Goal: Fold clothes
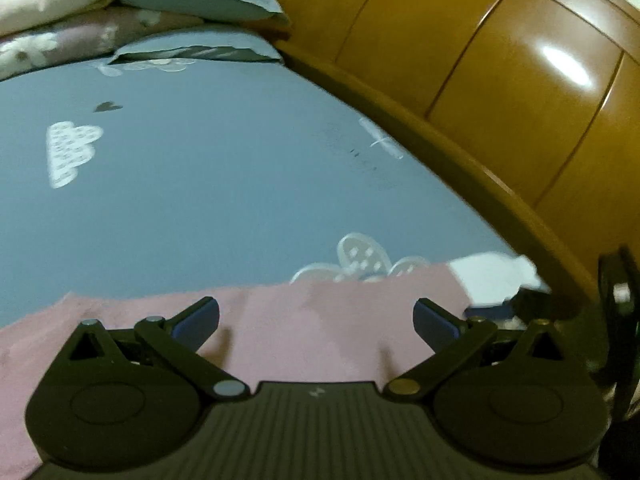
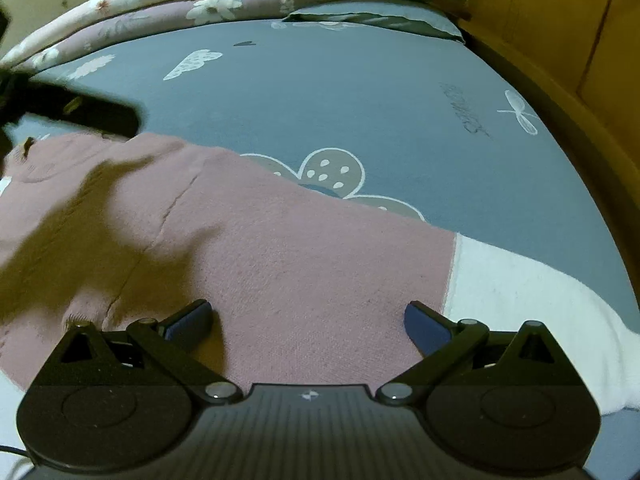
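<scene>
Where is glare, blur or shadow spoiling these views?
Left wrist: glare streak on the wooden headboard, white cuff smeared by motion blur. Right wrist: a dark shadow lies across the pink sweater, and the left gripper is blurred at the left edge.

A sweater (image 2: 260,248) is lying on the bed (image 2: 360,92), with pillows (image 2: 384,20) sitting behind it against the headboard (image 1: 500,80).

right gripper (image 2: 308,322) jaws wide apart | over pink garment (image 2: 280,264) | blue bedsheet (image 2: 340,96)
</scene>
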Demonstrator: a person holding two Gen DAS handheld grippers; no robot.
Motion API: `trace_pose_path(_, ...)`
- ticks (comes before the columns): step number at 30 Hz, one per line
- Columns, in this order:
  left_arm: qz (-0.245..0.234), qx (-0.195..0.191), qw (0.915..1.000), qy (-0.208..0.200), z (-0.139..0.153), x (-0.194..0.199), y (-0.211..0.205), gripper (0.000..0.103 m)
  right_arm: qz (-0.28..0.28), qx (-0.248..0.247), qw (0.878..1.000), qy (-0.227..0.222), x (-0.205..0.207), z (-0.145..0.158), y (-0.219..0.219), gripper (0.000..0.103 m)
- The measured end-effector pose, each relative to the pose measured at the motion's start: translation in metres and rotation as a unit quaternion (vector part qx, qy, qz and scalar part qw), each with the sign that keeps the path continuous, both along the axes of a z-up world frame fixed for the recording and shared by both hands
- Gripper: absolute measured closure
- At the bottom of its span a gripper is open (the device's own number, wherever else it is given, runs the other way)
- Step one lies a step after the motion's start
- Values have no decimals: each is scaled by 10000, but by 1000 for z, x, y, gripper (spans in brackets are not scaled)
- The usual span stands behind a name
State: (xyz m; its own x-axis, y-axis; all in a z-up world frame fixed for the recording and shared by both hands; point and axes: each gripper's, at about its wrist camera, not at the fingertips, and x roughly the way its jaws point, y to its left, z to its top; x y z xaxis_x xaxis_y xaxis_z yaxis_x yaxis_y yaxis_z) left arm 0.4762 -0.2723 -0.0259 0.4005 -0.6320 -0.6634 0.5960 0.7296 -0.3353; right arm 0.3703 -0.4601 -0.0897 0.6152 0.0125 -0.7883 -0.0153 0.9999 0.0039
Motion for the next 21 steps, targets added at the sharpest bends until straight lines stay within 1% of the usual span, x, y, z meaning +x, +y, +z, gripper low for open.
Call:
trace_pose_path(5,244,198,9992,252,-27,9,9,1,-36,-130,9999,-26,0,-2,5,0)
trace_pose_path(6,289,175,9991,250,-32,13,9,1,-41,-139,9999,-30,0,-2,5,0)
trace_pose_path(9,407,86,9990,156,-35,21,5,1,-18,-163,9999,-54,-1,-1,5,0)
trace_pose_path(12,482,74,9987,130,-35,32,-3,1,2,-165,9998,-67,-2,-1,5,0)
trace_pose_path(15,547,0,9983,188,-28,32,-1,1,28,-168,9998,-79,-2,-1,4,0)
trace_pose_path(19,429,-45,9990,100,-12,11,13,1,36,-172,9998,-77,-2,-1,4,0)
trace_pose_path(21,354,69,9993,-43,-4,-2,20,1,36,-174,9998,-73,-2,-1,4,0)
